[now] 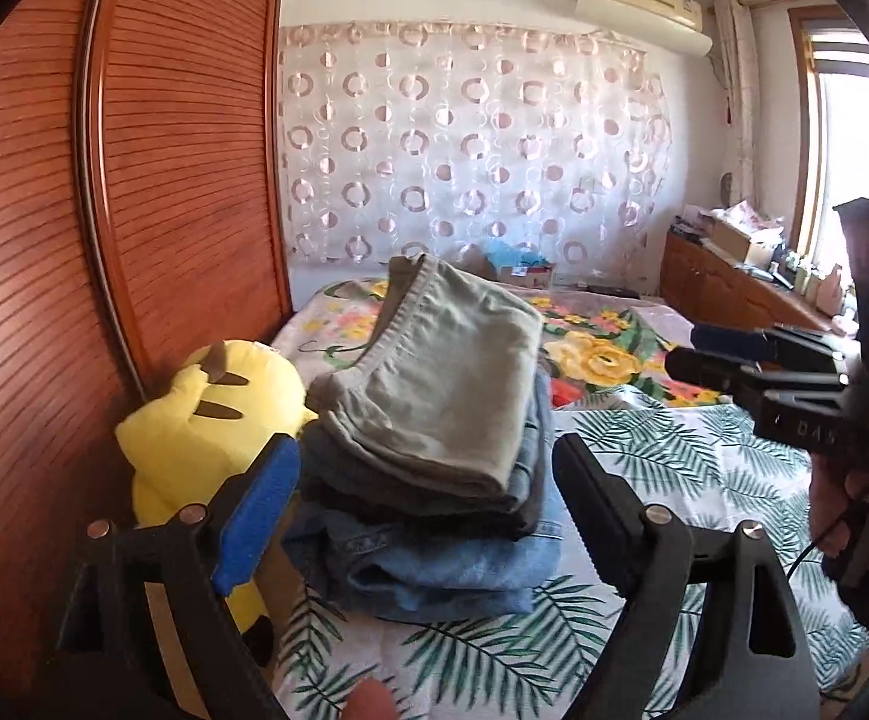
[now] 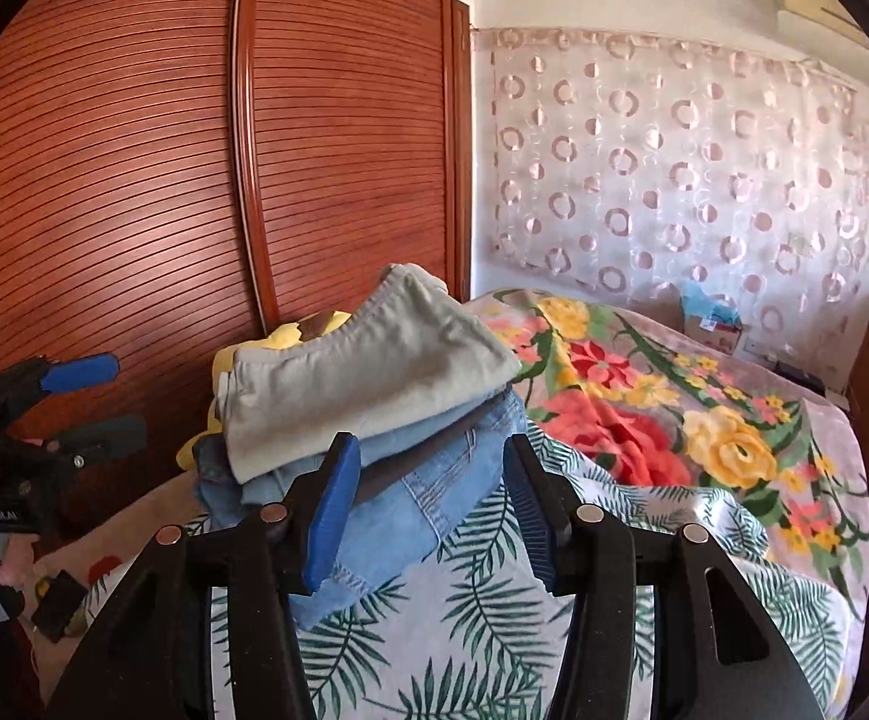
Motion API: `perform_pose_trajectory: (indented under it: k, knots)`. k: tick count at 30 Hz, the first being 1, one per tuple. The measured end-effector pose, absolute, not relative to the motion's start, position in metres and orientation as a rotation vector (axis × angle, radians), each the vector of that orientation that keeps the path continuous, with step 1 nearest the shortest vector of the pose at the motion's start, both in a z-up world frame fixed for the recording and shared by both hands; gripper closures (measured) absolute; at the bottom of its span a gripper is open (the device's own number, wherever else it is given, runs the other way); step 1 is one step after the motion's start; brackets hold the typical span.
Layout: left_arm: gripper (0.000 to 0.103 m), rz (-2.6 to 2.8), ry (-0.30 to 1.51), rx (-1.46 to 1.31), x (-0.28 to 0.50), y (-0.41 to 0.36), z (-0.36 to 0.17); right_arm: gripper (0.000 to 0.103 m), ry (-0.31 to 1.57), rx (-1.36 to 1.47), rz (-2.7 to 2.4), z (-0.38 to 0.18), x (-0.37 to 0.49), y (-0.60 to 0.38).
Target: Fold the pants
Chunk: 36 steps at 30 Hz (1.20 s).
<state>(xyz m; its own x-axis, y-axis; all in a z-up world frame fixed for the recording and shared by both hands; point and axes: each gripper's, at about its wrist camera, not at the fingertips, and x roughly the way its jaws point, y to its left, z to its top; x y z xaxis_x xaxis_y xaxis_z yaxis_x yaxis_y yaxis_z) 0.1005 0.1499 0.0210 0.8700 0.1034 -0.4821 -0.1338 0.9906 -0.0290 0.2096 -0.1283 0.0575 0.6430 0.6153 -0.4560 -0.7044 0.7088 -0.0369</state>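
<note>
Status: the sage-green pants (image 1: pixel 434 372) lie folded on top of a stack of folded jeans (image 1: pixel 434 564) on the bed (image 1: pixel 704 480). Judged from this, the fold is complete and no unfolded garment is visible; only withdrawal appears to remain.

Left gripper (image 1: pixel 428 480): fingers spread wide, empty. The stack lies at 12 o'clock beyond the fingertips, apart from them. A yellow plush toy (image 1: pixel 194 420) sits at 9 o'clock of the stack.

Right gripper (image 2: pixel 431 480): fingers partly open, pressing on nothing. The stack lies at 11 o'clock, its denim edge seen between the fingers; contact cannot be determined.
</note>
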Motion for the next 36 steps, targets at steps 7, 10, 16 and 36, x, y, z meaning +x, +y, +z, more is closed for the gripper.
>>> perform_pose_trajectory:
  k: [7,10,16,36]
  knots:
    - [0.016,0.145,0.505,-0.030,0.094,0.138,0.016,0.040,0.430,-0.198,0.718,0.050,0.182,-0.138]
    - [0.016,0.125,0.511,-0.028,0.092,0.131,0.014,0.035,0.429,-0.191,0.702,0.047,0.170,-0.143]
    - [0.016,0.078,0.521,-0.020,0.086,0.109,0.009,0.031,0.422,-0.178,0.648,0.047,0.147,-0.155]
    - [0.016,-0.073,0.507,-0.007,0.056,0.023,0.001,0.021,0.433,-0.096,0.372,0.041,0.054,-0.213]
